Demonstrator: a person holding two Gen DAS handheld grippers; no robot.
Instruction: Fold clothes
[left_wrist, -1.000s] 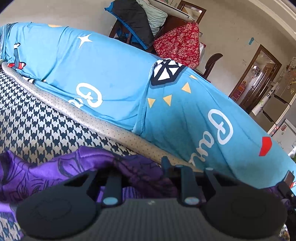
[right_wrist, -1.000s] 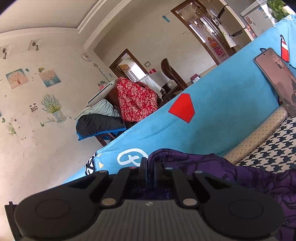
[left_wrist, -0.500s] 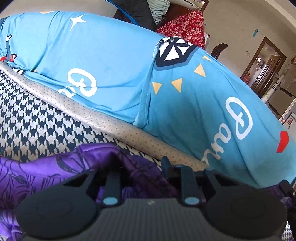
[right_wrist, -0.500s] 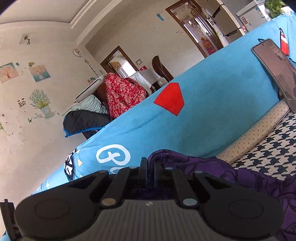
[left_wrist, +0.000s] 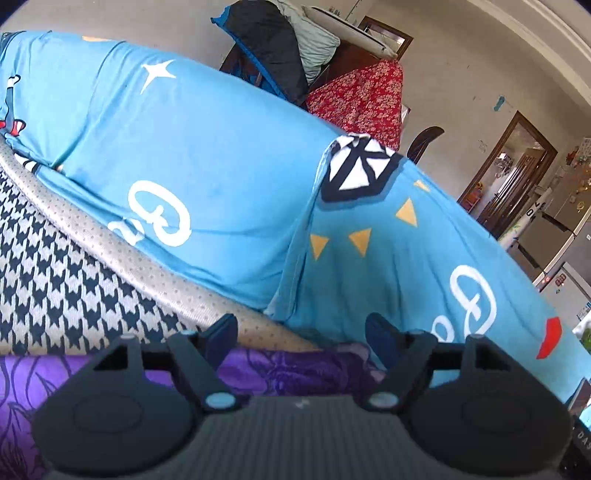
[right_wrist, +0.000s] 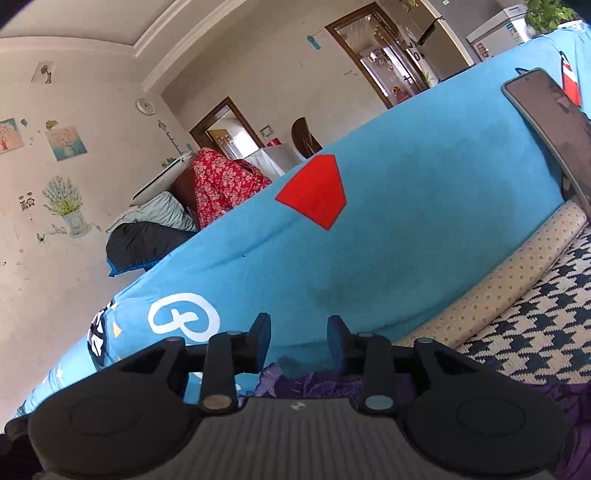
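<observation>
Behind the blue sofa cover (left_wrist: 229, 155) stand beige walls, wooden doorways and a chair piled with red flowered cloth (left_wrist: 362, 96). Below the cover lies the houndstooth seat (left_wrist: 48, 266), and a phone (right_wrist: 546, 122) leans on the cover. On the seat, just before the cover, lies the purple garment (left_wrist: 295, 365). The left hand-held gripper (left_wrist: 301, 332) is opening wide above it; the right hand-held gripper (right_wrist: 298, 338) is opening too, less wide, with the garment under its jaws, not pressed.
</observation>
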